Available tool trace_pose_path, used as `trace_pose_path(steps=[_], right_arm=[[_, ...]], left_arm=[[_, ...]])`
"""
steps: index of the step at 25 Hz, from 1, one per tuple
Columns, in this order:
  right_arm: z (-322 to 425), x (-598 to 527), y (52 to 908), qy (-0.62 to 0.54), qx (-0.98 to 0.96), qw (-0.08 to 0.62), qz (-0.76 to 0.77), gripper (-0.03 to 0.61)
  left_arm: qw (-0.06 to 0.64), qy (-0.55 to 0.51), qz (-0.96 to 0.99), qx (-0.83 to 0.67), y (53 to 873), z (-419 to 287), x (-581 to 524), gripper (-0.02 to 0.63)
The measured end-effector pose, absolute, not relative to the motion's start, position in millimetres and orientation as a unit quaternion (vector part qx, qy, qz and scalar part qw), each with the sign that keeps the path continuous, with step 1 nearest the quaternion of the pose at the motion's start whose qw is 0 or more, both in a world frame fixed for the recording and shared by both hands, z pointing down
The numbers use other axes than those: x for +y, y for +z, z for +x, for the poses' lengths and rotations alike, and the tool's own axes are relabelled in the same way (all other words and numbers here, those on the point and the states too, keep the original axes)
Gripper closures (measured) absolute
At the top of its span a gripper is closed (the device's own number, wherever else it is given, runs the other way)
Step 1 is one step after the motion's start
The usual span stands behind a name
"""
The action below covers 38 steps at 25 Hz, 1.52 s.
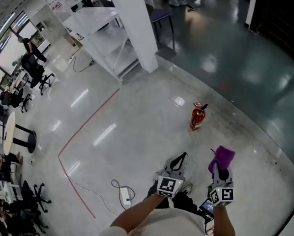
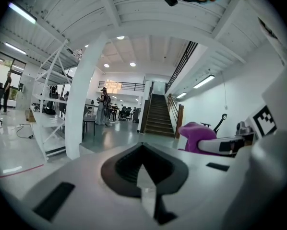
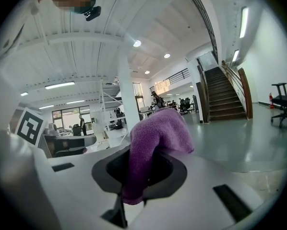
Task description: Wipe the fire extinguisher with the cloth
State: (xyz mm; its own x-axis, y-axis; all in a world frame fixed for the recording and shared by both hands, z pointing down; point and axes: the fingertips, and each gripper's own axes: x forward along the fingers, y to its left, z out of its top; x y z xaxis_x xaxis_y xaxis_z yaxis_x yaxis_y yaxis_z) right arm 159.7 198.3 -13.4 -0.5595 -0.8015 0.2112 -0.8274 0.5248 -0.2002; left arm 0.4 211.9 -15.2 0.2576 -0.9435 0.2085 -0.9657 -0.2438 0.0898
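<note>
One small red fire extinguisher point(image 1: 197, 118) stood upright on the pale, glossy floor point(image 1: 137, 132), ahead of me and slightly to the right. It had a black handle on top and something pale at its neck. Nothing touched it. A small white disc point(image 1: 179, 101) lay just beyond it to the left.

Nearer to me, well apart from the extinguisher, the purple cloth point(image 1: 221, 157) was bunched up and nappy. My right gripper point(image 1: 220, 170) was clamped on it, one fold hanging down between the jaws and the rest flopping over the top. My left gripper point(image 1: 182, 157) hung beside it on the left, its jaws pressed together with nothing in them.

Near left, a white power strip point(image 1: 125, 195) lay on the floor with its dark cable looped. A thin red line point(image 1: 88, 124) ran across the floor further left. Far off stood a white pillar point(image 1: 137, 23) with white shelving point(image 1: 107, 38) next to it.
</note>
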Motion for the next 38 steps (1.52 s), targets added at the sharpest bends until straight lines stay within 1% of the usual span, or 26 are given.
trace_pose_path(steps=[4,9,17,20,24,30,34,38], right_arm=[[155.1,173.9,-3.6,0.141,-0.870,0.059,0.468,0.518],[132.1,137.5,22.2,0.132,-0.863,0.070,0.482,0.518],[95.5,65.0,49.4,0.137,-0.840,0.063,0.521,0.518],[89.3,44.7,70.3,0.143,-0.830,0.061,0.536,0.518],[82.4,17.0,101.6,0.140,-0.827,0.067,0.540,0.518],[87.8,2.2,195.6,0.142,-0.839,0.089,0.517,0.518],[91.7,-11.6,264.7,0.140,-0.854,0.100,0.491,0.518],[104.7,-24.0,328.7,0.145,-0.858,0.109,0.481,0.518]], left_arm=[[0.091,0.055,0.784,-0.612,-18.2,-6.0,180.1,0.609],[0.071,0.072,0.803,-0.588,10.7,-25.8,133.3,0.609],[0.089,0.073,0.833,-0.541,36.9,-51.0,44.6,0.609],[0.076,0.072,0.848,-0.519,59.9,-53.2,20.0,0.609],[0.089,0.060,0.849,-0.517,87.6,-58.3,-6.9,0.609],[0.093,0.069,0.839,-0.532,180.0,-49.6,-13.1,0.611],[0.108,0.073,0.819,-0.559,247.9,-46.4,-18.5,0.611],[0.079,0.088,0.826,-0.551,303.6,-32.8,-21.7,0.611]])
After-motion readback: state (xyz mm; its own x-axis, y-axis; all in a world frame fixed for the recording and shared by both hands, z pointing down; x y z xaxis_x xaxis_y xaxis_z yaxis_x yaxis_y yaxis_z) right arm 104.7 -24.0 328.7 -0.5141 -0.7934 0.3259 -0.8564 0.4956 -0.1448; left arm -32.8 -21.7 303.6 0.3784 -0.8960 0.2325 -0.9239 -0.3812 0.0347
